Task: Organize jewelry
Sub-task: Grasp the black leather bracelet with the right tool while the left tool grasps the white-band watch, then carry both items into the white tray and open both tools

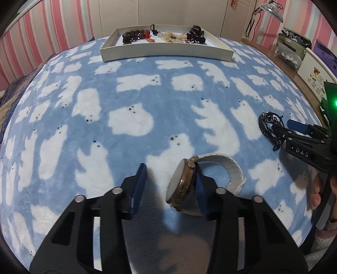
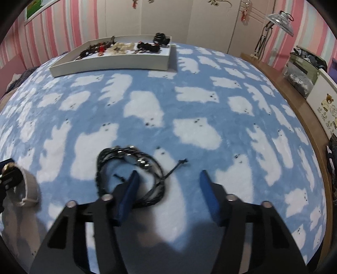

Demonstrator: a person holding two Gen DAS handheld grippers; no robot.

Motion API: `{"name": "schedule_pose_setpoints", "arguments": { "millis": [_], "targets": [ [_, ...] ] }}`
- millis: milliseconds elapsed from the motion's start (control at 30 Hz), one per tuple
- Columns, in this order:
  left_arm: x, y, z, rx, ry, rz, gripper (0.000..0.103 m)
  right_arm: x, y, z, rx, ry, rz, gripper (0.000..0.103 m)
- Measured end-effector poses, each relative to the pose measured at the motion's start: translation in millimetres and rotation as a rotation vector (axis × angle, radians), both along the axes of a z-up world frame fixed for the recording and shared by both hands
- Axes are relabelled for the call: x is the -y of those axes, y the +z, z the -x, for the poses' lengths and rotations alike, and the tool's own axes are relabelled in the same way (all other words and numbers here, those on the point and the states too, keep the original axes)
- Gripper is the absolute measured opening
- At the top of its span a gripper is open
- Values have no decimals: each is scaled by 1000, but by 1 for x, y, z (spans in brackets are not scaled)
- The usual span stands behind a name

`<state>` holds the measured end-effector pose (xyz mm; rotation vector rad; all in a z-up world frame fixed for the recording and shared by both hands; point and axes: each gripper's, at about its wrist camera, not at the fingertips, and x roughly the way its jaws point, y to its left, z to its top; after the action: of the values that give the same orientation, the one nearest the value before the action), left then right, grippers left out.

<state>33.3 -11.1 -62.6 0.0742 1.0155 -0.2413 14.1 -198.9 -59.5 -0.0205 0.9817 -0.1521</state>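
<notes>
A gold-cased watch (image 1: 181,185) with a pale grey band (image 1: 231,168) lies on the blue bear-print blanket, standing on edge against the right finger of my left gripper (image 1: 170,179). That gripper is open, with the watch between its jaws. A black braided bracelet (image 2: 130,166) with metal beads lies on the blanket. The left finger of my right gripper (image 2: 168,181) reaches inside its loop; the jaws are wide open. The bracelet also shows in the left wrist view (image 1: 270,126), as does the right gripper (image 1: 284,126). The watch shows at the left edge of the right wrist view (image 2: 19,181).
A white tray (image 1: 166,52) holding several bracelets and bead strings sits at the far side of the bed; it also shows in the right wrist view (image 2: 109,65). A wooden bed edge (image 2: 294,99), boxes and a lamp (image 2: 280,20) are on the right.
</notes>
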Motion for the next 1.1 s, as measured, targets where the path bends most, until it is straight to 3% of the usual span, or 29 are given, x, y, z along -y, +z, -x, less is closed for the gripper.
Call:
{"name": "schedule_pose_setpoints", "arguments": {
  "millis": [33, 100, 267, 467, 800, 1100],
  "targets": [
    [1, 0, 0, 1, -2, -4, 40, -3, 0, 1, -3, 11, 2, 43],
    [3, -1, -1, -1, -8, -4, 36, -8, 1, 2, -7, 32, -3, 27],
    [6, 0, -3, -4, -16, -3, 29, -13, 1, 4, -8, 56, -31, 15],
    [7, 0, -6, -14, -21, 10, 13, -10, 3, 3, -4, 63, -55, 12],
    [3, 3, -15, -20, 0, 27, 12, -8, 11, -4, 16, 70, -81, 11],
    [-3, 22, -49, 8, 56, 11, 12, -13, 29, -31, 58, 77, -73, 11]
  ]
}}
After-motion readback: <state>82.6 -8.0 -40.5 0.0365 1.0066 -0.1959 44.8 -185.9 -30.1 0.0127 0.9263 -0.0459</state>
